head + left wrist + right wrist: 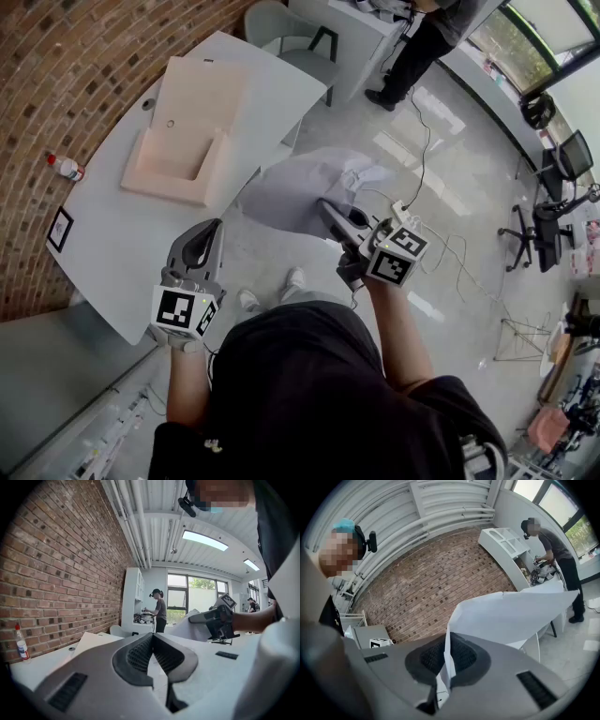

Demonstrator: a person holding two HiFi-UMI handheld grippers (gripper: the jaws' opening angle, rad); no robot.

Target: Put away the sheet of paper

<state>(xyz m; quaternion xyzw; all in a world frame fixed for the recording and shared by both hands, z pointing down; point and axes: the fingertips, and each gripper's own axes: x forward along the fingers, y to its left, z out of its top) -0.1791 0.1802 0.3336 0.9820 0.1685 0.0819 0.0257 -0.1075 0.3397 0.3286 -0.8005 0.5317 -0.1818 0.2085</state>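
The white sheet of paper [291, 192] hangs in the air over the floor, just off the white table's edge [251, 178]. My right gripper [330, 214] is shut on its near edge; in the right gripper view the paper [511, 616] runs up from between the closed jaws [446, 667] and bows outward. My left gripper [208, 232] hovers over the table's near edge, shut with nothing in it; its pads meet at the tips [153, 637]. A beige upright paper holder [178, 131] stands on the table to the far left of the sheet.
A small bottle [66, 167] and a square marker card [60, 228] lie near the brick wall. A grey chair [291, 33] stands at the table's far end. Cables and a power strip [405, 214] lie on the floor. A person [422, 37] stands at a counter behind.
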